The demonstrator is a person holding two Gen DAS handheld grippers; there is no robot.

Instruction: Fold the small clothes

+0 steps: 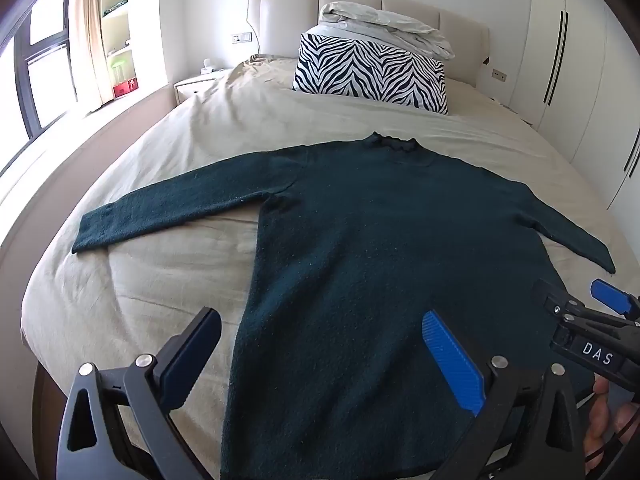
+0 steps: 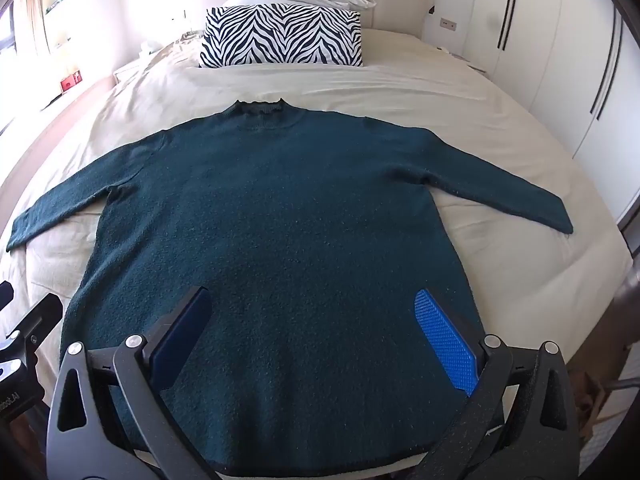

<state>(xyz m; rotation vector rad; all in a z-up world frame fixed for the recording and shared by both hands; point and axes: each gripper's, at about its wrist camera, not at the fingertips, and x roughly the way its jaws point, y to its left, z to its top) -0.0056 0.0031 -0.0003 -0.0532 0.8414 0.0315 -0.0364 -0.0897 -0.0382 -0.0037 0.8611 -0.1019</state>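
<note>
A dark teal knit sweater (image 1: 360, 248) lies flat on the bed, collar away from me, both sleeves spread out; it also shows in the right wrist view (image 2: 280, 232). My left gripper (image 1: 320, 356) is open and empty, hovering over the sweater's lower left hem area. My right gripper (image 2: 312, 336) is open and empty above the lower middle of the sweater, near its hem. The right gripper also shows at the right edge of the left wrist view (image 1: 592, 320).
The beige bed sheet (image 1: 168, 272) surrounds the sweater. A zebra-print pillow (image 1: 372, 74) with a folded grey duvet (image 1: 384, 28) on it stands at the headboard. White wardrobes (image 1: 580, 60) are on the right, a window (image 1: 40, 60) on the left.
</note>
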